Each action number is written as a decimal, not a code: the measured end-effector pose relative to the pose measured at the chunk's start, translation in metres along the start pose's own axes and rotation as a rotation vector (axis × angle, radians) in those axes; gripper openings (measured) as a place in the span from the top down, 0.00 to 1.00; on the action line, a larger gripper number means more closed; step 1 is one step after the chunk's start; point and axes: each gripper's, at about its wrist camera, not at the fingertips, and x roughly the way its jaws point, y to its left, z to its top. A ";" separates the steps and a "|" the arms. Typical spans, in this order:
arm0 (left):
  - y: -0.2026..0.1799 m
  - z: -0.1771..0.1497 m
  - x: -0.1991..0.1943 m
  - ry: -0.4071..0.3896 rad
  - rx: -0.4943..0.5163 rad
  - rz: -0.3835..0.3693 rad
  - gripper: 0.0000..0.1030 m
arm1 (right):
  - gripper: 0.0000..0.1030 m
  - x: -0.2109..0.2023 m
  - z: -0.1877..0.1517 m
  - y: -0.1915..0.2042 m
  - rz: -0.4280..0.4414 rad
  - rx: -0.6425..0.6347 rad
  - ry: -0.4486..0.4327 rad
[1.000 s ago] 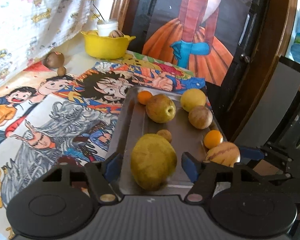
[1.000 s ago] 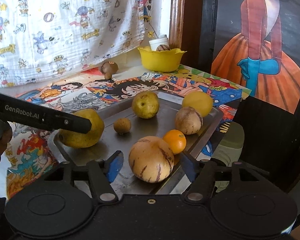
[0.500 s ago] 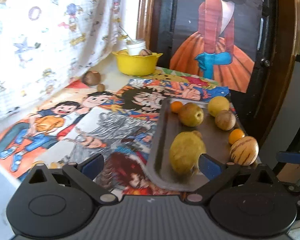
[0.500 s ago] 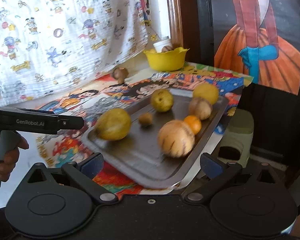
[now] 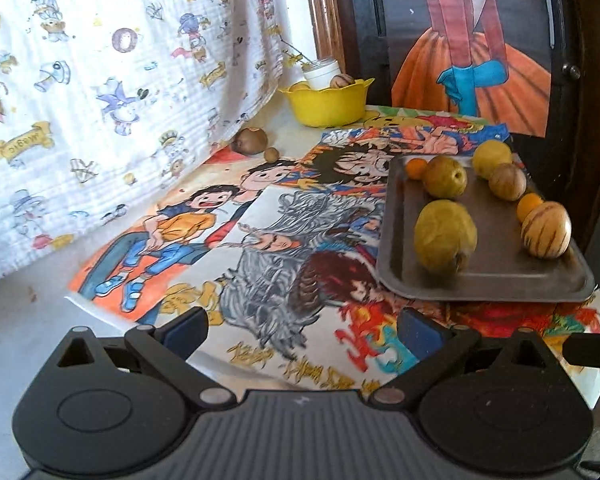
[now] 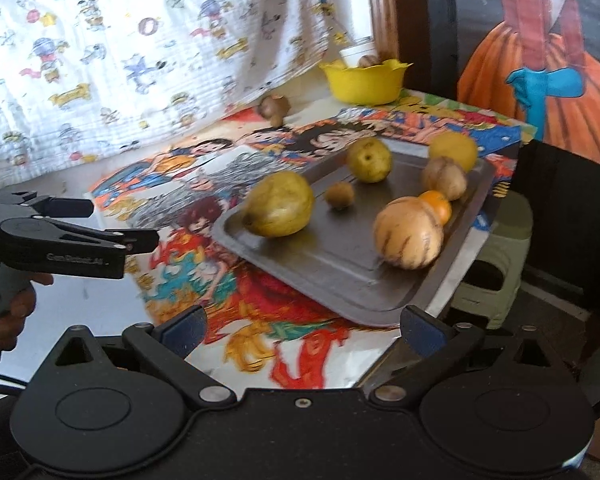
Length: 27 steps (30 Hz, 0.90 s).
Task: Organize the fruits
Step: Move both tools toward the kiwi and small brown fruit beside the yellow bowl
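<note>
A grey metal tray (image 5: 488, 280) (image 6: 340, 276) on the cartoon-printed table holds several fruits: a large yellow-green fruit (image 5: 446, 236) (image 6: 280, 210), a striped melon (image 5: 546, 230) (image 6: 408, 232), a green apple (image 5: 444, 178) (image 6: 369, 160), a yellow fruit, a brown striped fruit, small oranges and a small brown fruit (image 6: 340, 196). My left gripper (image 5: 304, 330) is open and empty, short of the tray's left front; it also shows from the side in the right wrist view (image 6: 112, 226). My right gripper (image 6: 304, 328) is open and empty, in front of the tray.
A yellow bowl (image 5: 328, 104) (image 6: 366, 80) with a white jar and fruit stands at the table's back. Two brown fruits (image 5: 252, 142) lie by the printed curtain (image 5: 112, 80). A green stool (image 6: 496, 256) stands past the table's right edge.
Both grippers have opened wide and drawn back from the tray. The large yellow-green fruit and the striped melon, earlier between the fingers, now lie free on the tray.
</note>
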 end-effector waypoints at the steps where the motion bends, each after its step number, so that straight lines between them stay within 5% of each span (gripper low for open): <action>1: 0.001 -0.001 -0.001 0.002 0.007 0.010 0.00 | 0.01 0.000 0.000 0.003 0.008 -0.007 0.007; 6: 0.008 -0.004 -0.002 0.024 0.020 0.052 0.00 | 0.01 0.001 0.006 0.015 0.043 -0.038 0.021; 18: 0.072 -0.015 0.019 0.120 -0.153 0.171 0.00 | 0.01 0.006 0.034 0.019 0.069 -0.035 -0.045; 27: 0.103 0.020 0.025 0.040 -0.203 0.171 0.00 | 0.01 -0.001 0.119 0.010 0.127 -0.142 -0.106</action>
